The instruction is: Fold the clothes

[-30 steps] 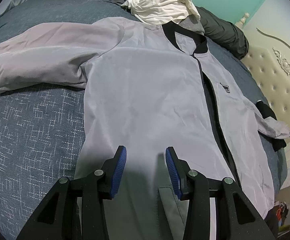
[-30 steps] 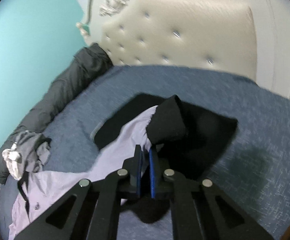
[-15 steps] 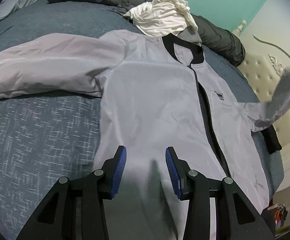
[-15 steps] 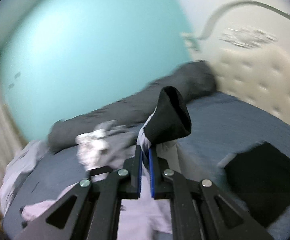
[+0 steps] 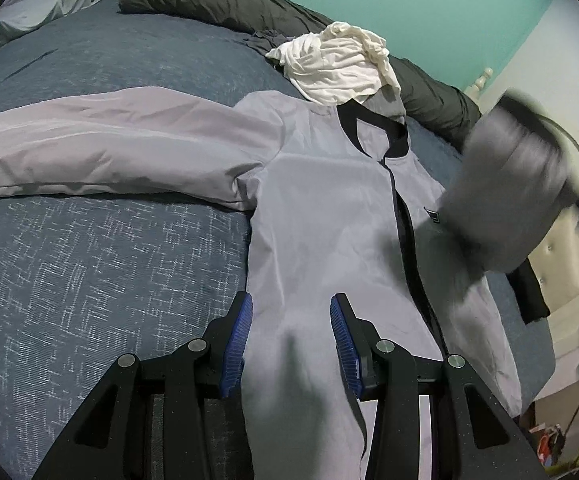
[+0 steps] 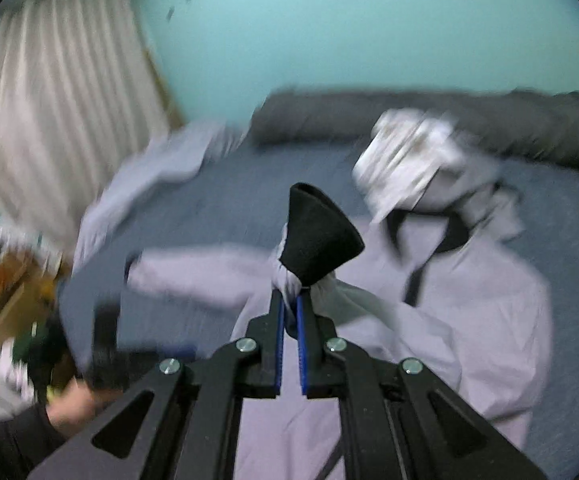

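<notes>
Right wrist view: the right gripper (image 6: 289, 308) is pinching the black-cuffed sleeve (image 6: 315, 248) of the light grey zip-front jacket (image 5: 329, 216), which is lying flat on the blue bed (image 5: 89, 260). The left gripper (image 5: 291, 344) is hovering above the jacket's near hem, fingers spread.

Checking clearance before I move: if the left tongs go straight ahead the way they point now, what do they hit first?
Most likely the grey jacket: the open left tongs point along its front panel, spread on the bed. Their height above the cloth is unclear.
</notes>
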